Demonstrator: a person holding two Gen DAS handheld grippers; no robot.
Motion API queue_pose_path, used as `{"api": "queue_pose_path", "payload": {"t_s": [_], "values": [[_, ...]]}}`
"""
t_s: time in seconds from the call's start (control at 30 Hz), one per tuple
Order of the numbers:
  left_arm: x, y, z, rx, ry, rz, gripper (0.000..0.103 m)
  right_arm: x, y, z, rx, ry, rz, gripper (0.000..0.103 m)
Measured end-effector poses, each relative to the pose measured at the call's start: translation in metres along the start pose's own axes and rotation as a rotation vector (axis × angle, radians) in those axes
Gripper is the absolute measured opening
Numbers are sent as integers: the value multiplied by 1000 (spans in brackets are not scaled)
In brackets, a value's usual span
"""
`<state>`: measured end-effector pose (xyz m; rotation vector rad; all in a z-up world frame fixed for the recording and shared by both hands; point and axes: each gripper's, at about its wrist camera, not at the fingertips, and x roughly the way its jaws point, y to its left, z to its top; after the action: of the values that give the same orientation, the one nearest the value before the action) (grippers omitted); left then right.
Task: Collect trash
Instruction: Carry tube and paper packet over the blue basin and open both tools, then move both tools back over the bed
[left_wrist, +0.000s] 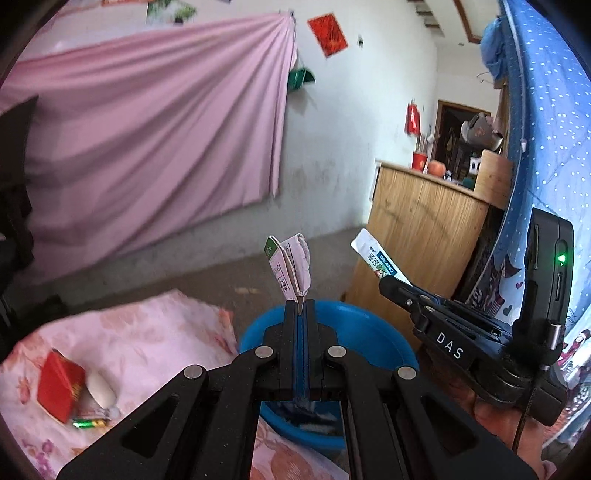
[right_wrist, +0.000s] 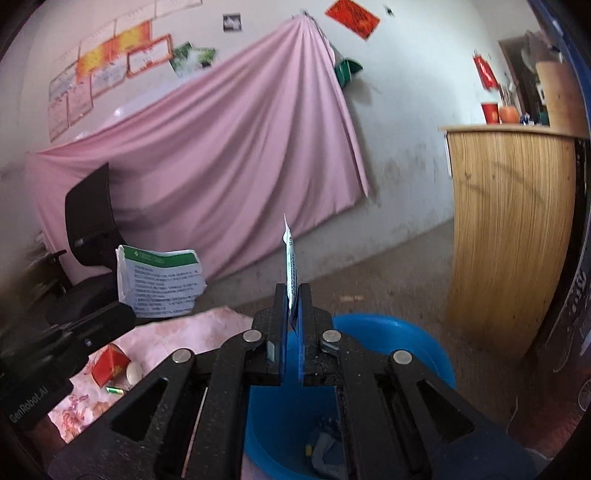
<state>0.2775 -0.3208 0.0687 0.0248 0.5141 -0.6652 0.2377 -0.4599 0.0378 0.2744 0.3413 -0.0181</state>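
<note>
Both tools are clamped on trash, the left tool (left_wrist: 300, 306) on a folded paper packet (left_wrist: 290, 264), the right tool (right_wrist: 293, 295) on a sachet (right_wrist: 291, 266), each seemingly above the blue basin (left_wrist: 373, 328) at six o'clock.

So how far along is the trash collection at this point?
Partly done. Some scraps already lie in the blue basin. In hand: the left gripper is shut on a green-and-white paper packet, the right gripper on a white sachet, both above the basin and not yet dropped. Left: a red box, a white piece and a green wrapper on the floral cloth.
</note>
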Motion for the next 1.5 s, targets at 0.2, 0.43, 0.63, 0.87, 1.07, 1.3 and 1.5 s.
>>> {"api": "queue_pose_path", "payload": {"t_s": [0.2,0.43,0.63,0.87,1.07,1.3,1.5], "values": [[18,8,-1,-33,91,-20,0,21,-7,-11,21,101,-14,34],[25,8,-6,-25,152,1,2,35,-19,-18,49,166,-21,35],[26,14,-10,-38,164,25,2,39,-23,-18,60,179,-23,39],[4,33,-9,-84,81,105,9,34,-18,-15,56,150,-5,50],[-38,54,-8,-109,-55,204,41,22,-6,-8,29,66,13,66],[-91,82,-17,-138,-175,352,88,3,21,0,-13,-58,48,97],[-142,108,-39,-164,-295,491,101,-15,54,2,-34,-196,113,103]]}}
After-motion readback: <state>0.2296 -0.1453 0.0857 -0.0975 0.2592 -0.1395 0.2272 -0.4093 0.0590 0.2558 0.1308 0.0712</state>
